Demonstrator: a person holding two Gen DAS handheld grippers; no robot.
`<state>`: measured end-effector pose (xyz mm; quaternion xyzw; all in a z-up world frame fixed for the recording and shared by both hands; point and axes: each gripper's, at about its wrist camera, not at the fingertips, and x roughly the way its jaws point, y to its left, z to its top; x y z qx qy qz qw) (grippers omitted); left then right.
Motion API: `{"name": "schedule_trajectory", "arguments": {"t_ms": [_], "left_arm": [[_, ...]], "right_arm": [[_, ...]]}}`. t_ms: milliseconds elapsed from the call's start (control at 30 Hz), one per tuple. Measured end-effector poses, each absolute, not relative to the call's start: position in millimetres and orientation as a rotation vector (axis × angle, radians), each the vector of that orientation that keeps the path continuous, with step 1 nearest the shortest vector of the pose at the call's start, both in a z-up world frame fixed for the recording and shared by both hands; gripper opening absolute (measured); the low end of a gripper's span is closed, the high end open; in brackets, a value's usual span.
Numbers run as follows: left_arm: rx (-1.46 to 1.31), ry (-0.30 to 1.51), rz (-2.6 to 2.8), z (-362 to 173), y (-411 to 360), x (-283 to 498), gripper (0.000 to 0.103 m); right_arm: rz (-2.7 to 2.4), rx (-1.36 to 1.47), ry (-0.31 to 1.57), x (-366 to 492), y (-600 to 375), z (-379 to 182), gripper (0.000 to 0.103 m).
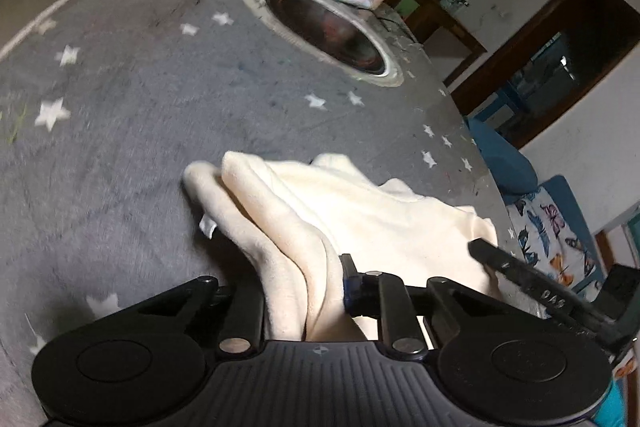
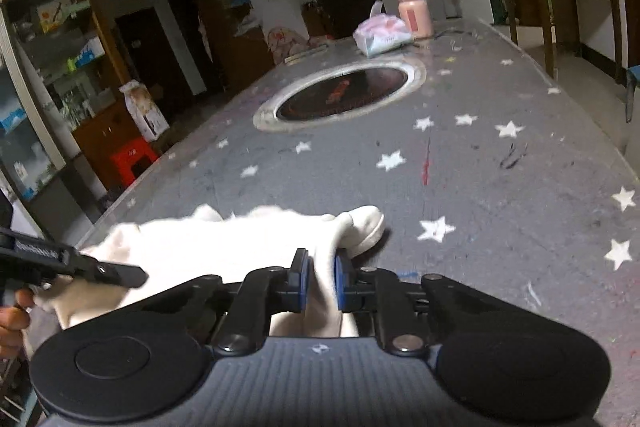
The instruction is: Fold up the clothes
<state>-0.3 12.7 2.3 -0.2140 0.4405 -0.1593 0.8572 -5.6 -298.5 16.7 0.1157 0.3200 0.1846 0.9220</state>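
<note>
Cream garment (image 1: 340, 211), bunched on the grey starred table (image 1: 120, 99).

Your right gripper (image 2: 320, 277) is clamped on a fold; your left gripper (image 1: 304, 287) seems clamped on another bunch, though its left finger is hidden. Round hotplate (image 2: 344, 93) lies well beyond.

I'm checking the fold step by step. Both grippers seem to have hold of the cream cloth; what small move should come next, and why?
Probably draw the two grippers apart. The left gripper and right gripper each pinch a bunched fold of the cream cloth, which lies crumpled on the starred table cover; spreading it would flatten it for folding.
</note>
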Motion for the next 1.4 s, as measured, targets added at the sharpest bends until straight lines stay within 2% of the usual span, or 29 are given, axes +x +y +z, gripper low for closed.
{"name": "schedule_trajectory", "arguments": {"t_ms": [67, 433, 1000, 1400], "left_arm": [[-0.425, 0.908, -0.347, 8.7, 8.5, 1.1, 0.019], [-0.361, 0.887, -0.409, 24.0, -17.1, 12.9, 0.017], [-0.259, 0.809, -0.522, 62.9, -111.3, 72.7, 0.017], [-0.214, 0.809, -0.548, 56.8, -163.7, 100.2, 0.017]], "right_arm": [[0.38, 0.24, 0.636, -9.2, -301.5, 23.5, 0.007], [0.342, 0.216, 0.565, -19.0, -316.9, 46.2, 0.006], [0.179, 0.08, 0.461, 6.2, -367.4, 106.1, 0.006], [0.074, 0.043, 0.455, 24.7, -399.2, 105.4, 0.006]]}}
